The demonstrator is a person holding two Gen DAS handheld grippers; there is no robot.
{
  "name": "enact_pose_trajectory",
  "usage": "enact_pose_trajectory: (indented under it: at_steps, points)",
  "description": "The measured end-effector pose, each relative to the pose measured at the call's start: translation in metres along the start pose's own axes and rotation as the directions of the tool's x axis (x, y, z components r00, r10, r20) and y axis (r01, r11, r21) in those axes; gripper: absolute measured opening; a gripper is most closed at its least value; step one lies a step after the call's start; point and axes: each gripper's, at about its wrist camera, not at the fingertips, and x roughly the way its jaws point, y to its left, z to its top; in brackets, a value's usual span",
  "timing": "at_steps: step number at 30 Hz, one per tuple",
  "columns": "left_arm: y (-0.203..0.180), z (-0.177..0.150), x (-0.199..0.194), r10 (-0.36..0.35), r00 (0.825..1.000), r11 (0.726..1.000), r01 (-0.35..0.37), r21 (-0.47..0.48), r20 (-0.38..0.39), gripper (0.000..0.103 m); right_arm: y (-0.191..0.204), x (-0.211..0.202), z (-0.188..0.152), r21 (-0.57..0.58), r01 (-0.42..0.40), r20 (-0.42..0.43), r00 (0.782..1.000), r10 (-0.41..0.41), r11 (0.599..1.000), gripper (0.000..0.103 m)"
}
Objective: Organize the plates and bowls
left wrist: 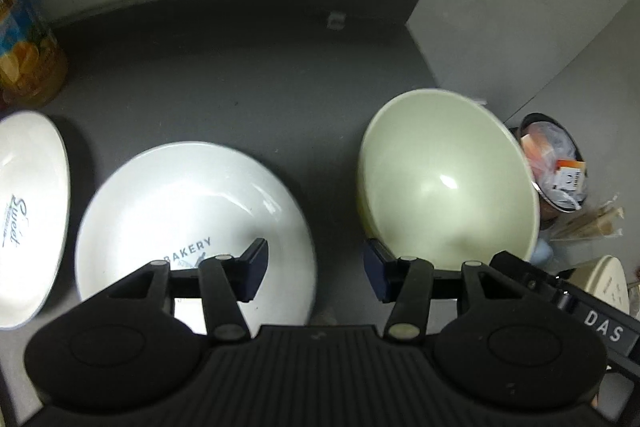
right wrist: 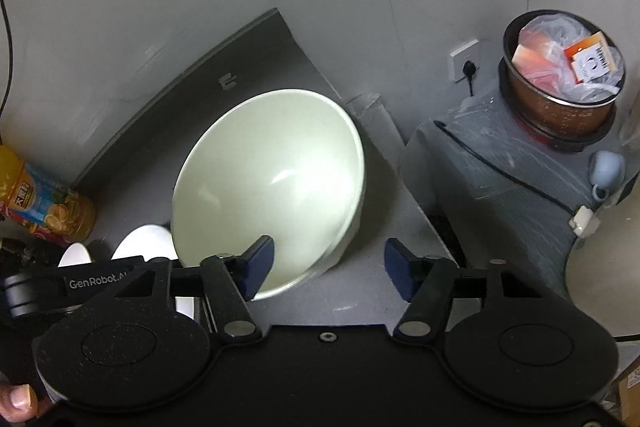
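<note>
Left tongs (left wrist: pixel 316 273) apart, empty, over bare counter (left wrist: pixel 240 87); plate (left wrist: pixel 192 227) under left pad, second plate (left wrist: pixel 28 219) further left, green bowl (left wrist: pixel 448 179) beyond right pad.

Right tongs (right wrist: pixel 328 269) apart, empty; bowl (right wrist: pixel 272 183) ahead-left, near rim just past left pad, not pinched.

Judgement: straddle bowl rim squarely, one pad inside, before closing. Glazed surface likely slippery; grip firmly, lift level.

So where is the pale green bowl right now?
The pale green bowl sits on the dark grey counter, to the right of the white bakery plate in the left wrist view, near the counter's right edge; neither gripper holds it.
</note>
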Motion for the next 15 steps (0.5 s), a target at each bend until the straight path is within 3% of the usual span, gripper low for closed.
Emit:
enact_pose_trajectory:
  at_steps: [7, 15]
  points:
    - [0.011, 0.005, -0.009, 0.0, 0.999, 0.998, 0.003, -0.062, 0.039, 0.05, -0.003, 0.009, 0.007, 0.013, -0.02, -0.01, 1.0, 0.02, 1.0, 0.049]
    - [0.014, 0.015, -0.015, -0.022, 0.997, 0.996, 0.028, -0.083, 0.071, 0.05, -0.009, 0.017, 0.007, 0.032, 0.004, -0.021, 1.0, -0.004, 0.999, 0.023]
